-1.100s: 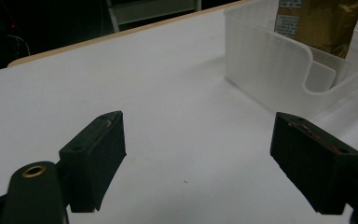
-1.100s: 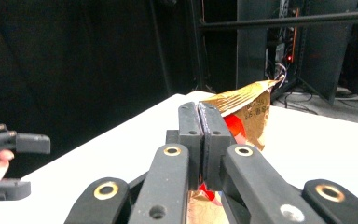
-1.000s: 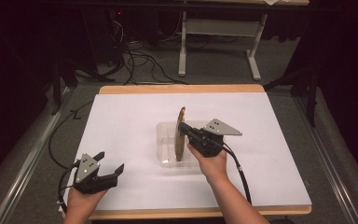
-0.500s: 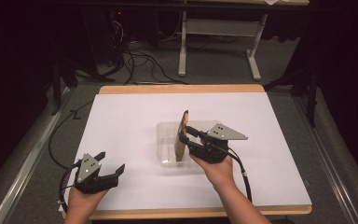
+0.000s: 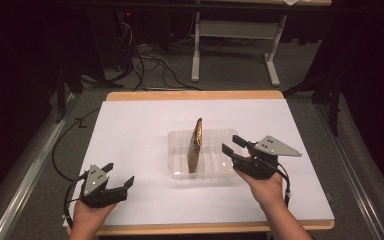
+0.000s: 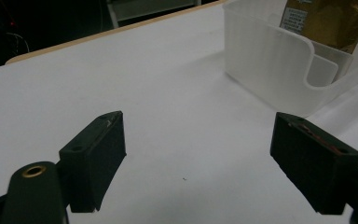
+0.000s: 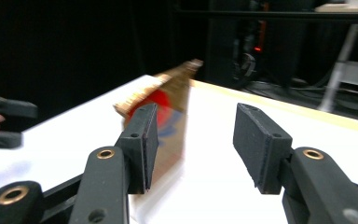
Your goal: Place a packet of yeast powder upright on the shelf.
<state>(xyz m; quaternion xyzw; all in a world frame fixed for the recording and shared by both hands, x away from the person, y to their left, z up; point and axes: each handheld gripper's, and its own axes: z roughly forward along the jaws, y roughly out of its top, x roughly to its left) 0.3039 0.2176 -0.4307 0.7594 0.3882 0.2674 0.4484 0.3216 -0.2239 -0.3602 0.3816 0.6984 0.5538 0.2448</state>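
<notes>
Looking down from the high view, a gold packet stands on edge, nearly upright, in a clear plastic tray near the middle of the white surface. The right gripper sits just beside the tray's right end, its fingers parted with nothing between them; they have just been opening, and the packet stands free of them. The left gripper rests near the front left edge, well apart from the tray, its fingers spread and empty.

In the left gripper view, both black fingers stand wide over bare white surface. The tray lies ahead to the right, with the packet rising from inside it.

In the right gripper view, the released fingers frame empty space; the packet, blurred, shows a red mark and stands beyond the left finger.

The step in hand looks like letting go after setting the packet in the tray. To do it well, draw the right gripper away sideways with the fingers kept apart, so neither one brushes the thin packet, which would likely tip at a light nudge.
</notes>
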